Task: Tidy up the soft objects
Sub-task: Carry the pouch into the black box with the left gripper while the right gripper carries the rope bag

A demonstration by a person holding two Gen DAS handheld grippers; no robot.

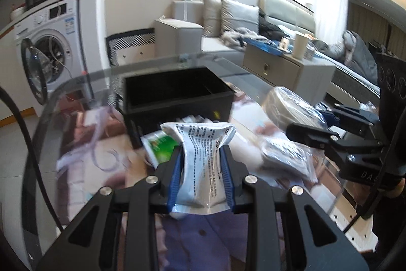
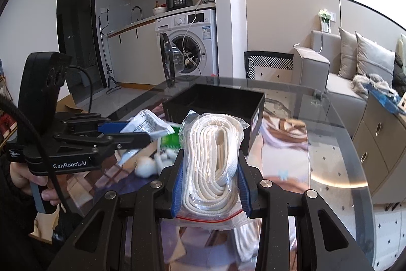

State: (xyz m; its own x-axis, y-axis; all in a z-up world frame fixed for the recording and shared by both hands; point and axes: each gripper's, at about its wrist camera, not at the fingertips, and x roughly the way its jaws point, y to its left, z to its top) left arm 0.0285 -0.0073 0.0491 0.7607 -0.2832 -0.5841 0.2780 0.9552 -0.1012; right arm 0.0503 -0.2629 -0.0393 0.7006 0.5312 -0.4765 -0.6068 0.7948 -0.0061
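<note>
Two soft packs held above the glass bench, black bin beyond.

Left claw (image 1: 202, 170): clamped on the white printed pouch (image 1: 203, 156), long axis running away from the camera, top edge toward the black bin (image 1: 177, 95). Right claw (image 2: 210, 184): closed on the bagged white cord (image 2: 213, 156), long axis likewise near-to-far, zip seal nearest the camera. Judged step: carry to the bin. Advice: keep each grip firm, clear the near rim, lower one pack at a time, release inside.

You see a white printed pouch (image 1: 200, 156) pinched upright, a bagged white rope (image 2: 213, 164) likewise, before the empty black box (image 2: 215, 103).
</note>
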